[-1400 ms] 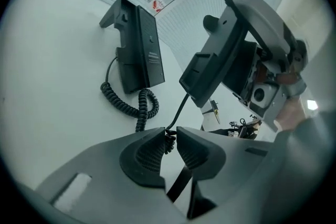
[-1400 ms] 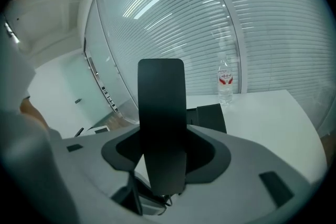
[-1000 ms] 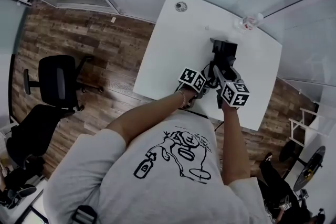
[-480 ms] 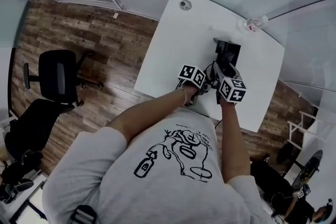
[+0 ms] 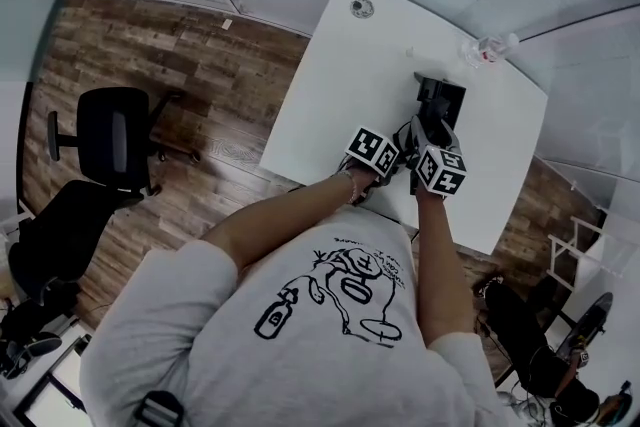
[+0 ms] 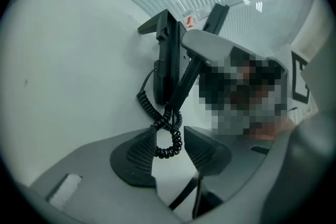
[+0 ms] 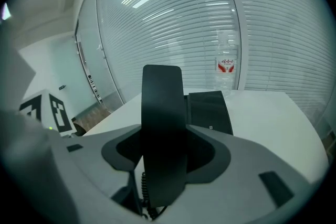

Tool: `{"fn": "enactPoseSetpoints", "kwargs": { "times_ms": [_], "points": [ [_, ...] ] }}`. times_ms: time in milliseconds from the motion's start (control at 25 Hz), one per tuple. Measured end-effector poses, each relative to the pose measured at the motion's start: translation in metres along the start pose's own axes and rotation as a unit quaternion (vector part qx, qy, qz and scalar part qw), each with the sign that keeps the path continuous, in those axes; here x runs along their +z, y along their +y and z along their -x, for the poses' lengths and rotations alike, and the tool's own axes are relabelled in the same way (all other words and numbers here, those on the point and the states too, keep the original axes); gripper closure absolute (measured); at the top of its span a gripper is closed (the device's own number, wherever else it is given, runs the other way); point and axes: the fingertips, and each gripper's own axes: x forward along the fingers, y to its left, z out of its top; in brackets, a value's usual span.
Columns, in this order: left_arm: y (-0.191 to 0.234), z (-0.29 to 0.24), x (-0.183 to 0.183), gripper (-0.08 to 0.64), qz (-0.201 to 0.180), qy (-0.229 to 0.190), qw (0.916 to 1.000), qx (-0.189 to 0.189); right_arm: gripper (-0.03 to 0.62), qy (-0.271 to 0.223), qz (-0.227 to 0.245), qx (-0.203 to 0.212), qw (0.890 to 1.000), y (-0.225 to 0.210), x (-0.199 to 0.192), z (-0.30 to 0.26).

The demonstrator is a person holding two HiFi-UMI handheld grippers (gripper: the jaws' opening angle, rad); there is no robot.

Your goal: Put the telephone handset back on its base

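The black telephone base (image 5: 441,98) lies on the white table (image 5: 340,85). My right gripper (image 5: 430,133) hovers at the base's near end, shut on the black handset (image 7: 163,134), which stands upright between its jaws. In the right gripper view the base (image 7: 209,108) lies just beyond the handset. My left gripper (image 5: 398,153) sits close beside it on the left. In the left gripper view its jaws (image 6: 170,148) are opening, and the coiled cord (image 6: 169,136) hangs loose in the gap. There the handset (image 6: 191,68) slants up beside the base (image 6: 166,57).
A clear water bottle (image 5: 490,45) stands at the table's far edge, behind the base. A round cable grommet (image 5: 361,7) sits at the far left corner. An office chair (image 5: 110,140) stands on the wooden floor to the left. A white blind wall runs behind the table.
The head view has drifted slightly. Both grippers have stayed close together at the near end of the base, with the handset still in the right one.
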Motion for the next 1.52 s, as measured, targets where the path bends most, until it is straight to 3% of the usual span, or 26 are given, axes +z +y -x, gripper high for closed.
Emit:
{"fn": "enactPoseSetpoints", "kwargs": {
  "times_ms": [120, 280, 600, 1040, 1520],
  "points": [
    [0.004, 0.008, 0.007, 0.357, -0.066, -0.016, 0.9962, 0.054, 0.385, -0.003, -0.007, -0.002, 1.0, -0.001, 0.002, 0.0],
    [0.008, 0.018, 0.028, 0.336, -0.147, -0.063, 0.9803, 0.115, 0.385, -0.007, -0.017, -0.004, 1.0, -0.003, 0.003, -0.001],
    [0.006, -0.007, 0.044, 0.298, -0.262, -0.064, 0.9498, 0.159, 0.385, -0.018, -0.037, -0.01, 0.999, -0.008, 0.001, -0.002],
    [0.011, -0.011, 0.05, 0.288, -0.28, -0.057, 0.9432, 0.17, 0.385, -0.02, -0.067, 0.004, 0.998, -0.013, 0.003, -0.004],
    [0.012, -0.005, 0.049, 0.288, -0.241, -0.065, 0.9576, 0.143, 0.385, 0.045, -0.056, -0.02, 0.997, -0.013, -0.002, -0.015]
  ]
}}
